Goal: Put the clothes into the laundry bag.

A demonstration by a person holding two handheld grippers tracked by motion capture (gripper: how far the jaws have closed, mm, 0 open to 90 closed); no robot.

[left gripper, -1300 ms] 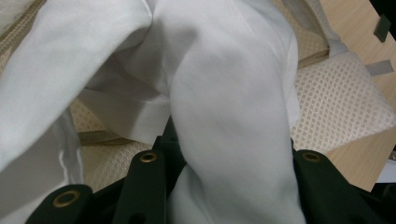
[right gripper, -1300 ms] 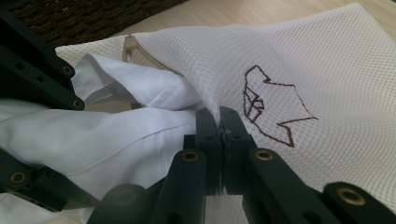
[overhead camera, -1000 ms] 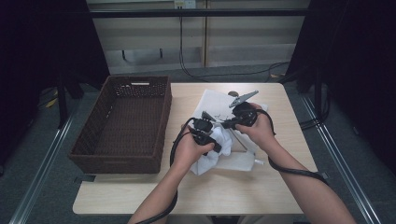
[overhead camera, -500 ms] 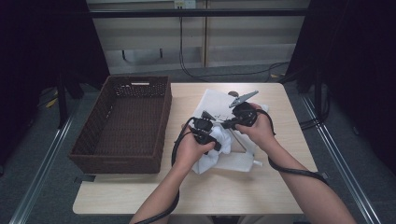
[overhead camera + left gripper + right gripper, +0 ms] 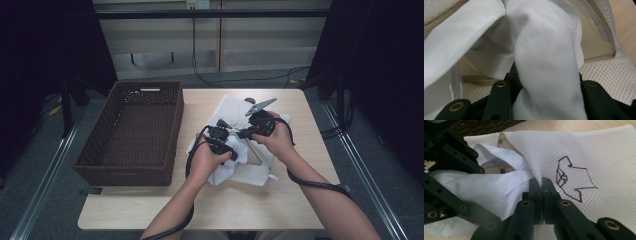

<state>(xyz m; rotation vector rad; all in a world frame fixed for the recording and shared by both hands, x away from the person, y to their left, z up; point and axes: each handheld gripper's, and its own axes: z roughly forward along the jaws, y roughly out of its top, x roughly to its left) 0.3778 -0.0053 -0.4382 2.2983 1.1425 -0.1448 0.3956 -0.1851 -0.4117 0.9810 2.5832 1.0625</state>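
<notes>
The right gripper [image 5: 541, 192] has its jaws pinched tight on the edge of the white mesh bag [image 5: 599, 157], holding its mouth up. The left gripper [image 5: 546, 87], just to its left, clamps a thick fold of white cloth [image 5: 544, 50] at that mouth. Both lie mid-table [image 5: 300, 210], right of the brown wicker basket [image 5: 100, 150].

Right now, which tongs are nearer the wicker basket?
Left. The left tongs, gripping white cloth, sit nearer the wicker basket; the right tongs, pinching the mesh bag, are farther off on the table's right half.
</notes>
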